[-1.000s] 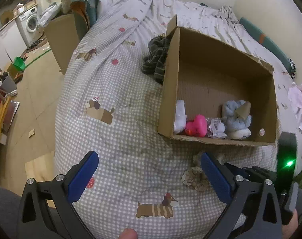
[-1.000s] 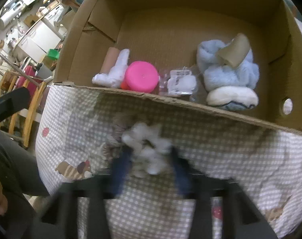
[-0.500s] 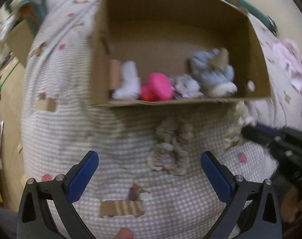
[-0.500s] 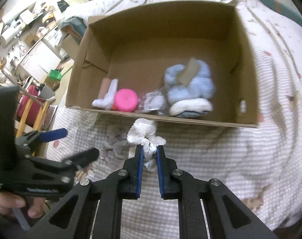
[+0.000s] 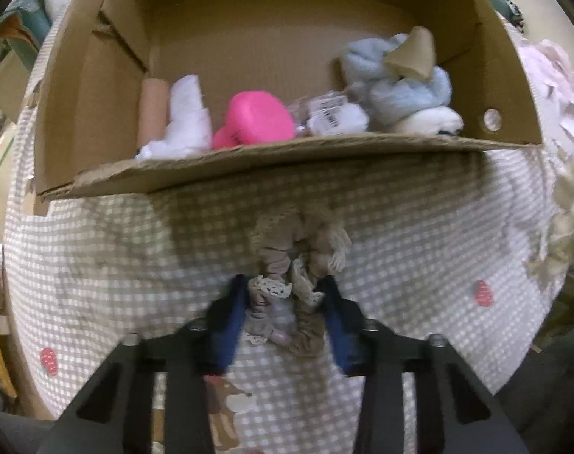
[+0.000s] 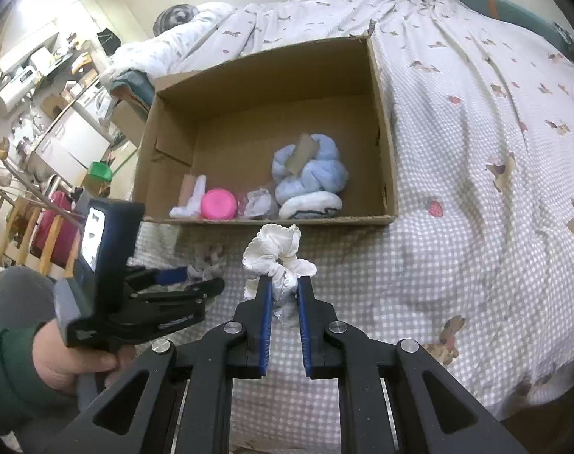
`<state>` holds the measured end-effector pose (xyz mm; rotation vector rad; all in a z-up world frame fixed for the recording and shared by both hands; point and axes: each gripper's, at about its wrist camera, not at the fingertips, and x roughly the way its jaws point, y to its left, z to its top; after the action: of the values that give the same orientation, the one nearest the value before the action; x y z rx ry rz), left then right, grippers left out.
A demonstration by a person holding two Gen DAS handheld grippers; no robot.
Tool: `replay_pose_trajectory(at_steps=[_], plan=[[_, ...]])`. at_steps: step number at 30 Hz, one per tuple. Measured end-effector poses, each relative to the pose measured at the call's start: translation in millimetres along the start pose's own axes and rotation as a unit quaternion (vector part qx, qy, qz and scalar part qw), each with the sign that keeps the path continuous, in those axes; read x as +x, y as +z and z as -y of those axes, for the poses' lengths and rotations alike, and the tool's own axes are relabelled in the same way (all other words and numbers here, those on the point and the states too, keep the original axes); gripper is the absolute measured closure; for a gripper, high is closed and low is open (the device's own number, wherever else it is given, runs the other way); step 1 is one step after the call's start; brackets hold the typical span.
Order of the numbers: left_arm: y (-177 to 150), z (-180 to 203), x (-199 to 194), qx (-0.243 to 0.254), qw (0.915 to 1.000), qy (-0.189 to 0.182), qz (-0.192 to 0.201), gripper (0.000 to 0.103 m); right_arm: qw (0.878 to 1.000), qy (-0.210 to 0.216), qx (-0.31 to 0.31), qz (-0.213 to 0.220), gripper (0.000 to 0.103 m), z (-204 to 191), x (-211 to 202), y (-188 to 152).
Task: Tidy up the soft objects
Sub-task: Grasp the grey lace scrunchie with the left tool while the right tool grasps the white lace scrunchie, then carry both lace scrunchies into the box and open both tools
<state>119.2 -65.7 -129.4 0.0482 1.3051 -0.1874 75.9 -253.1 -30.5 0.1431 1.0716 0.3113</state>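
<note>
The left hand-held gripper (image 5: 283, 295) points down at the bed (image 5: 419, 234), and its jaws are closing on a beige scrunchie (image 5: 298, 253) that lies between them. The blue pads look like they already touch its frilly end. The scrunchie sits on the checked bed cover, just in front of the near wall of the cardboard box (image 5: 271, 162).

The right hand-held gripper (image 6: 283, 295) is closed tight on a white scrunchie (image 6: 277, 253) and holds it up, just before the box's near edge.

In the box, along the near wall, are a white sock roll (image 5: 184, 121), a pink round thing (image 5: 256, 119), a small wrapped packet (image 5: 332, 113) and a blue fluffy bundle (image 5: 396, 90).

What could go wrong? The left pads may pinch only a thin frill, so the beige scrunchie could slip out on the way up. They could also nip the bed cover and pull it along. The two hands are near each other, so they might bump. The white scrunchie could catch on the box's front edge and drop outside.
</note>
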Motion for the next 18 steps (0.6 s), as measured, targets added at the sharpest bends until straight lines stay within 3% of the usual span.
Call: replay_pose_trajectory(at_steps=[5,11,14,15,18], plan=[[-0.4,-13.5,-0.3,-0.027,0.9995,-0.011,-0.011,0.087,1.000,-0.008,-0.020,-0.003,0.088,-9.3,6.8,1.8],[-11.9,-30.4,-11.5,-0.058,0.9983,0.009,-0.007,0.090,0.999,-0.011,-0.032,-0.010,0.088,-18.5,12.5,1.4],[-19.2,-40.6,-22.2,-0.090,0.9958,-0.004,-0.015,0.090,0.999,-0.011,-0.038,-0.008,0.088,-22.5,10.6,0.9],[-22.0,-43.4,-30.7,-0.100,0.9947,-0.019,-0.011,0.090,0.999,-0.009,-0.037,-0.006,0.088,-23.2,8.5,0.9],[-26.7,-45.1,-61.2,-0.094,0.9950,-0.011,0.033,0.090,0.999,-0.001,-0.034,0.003,0.088,-25.9,2.3,1.3]])
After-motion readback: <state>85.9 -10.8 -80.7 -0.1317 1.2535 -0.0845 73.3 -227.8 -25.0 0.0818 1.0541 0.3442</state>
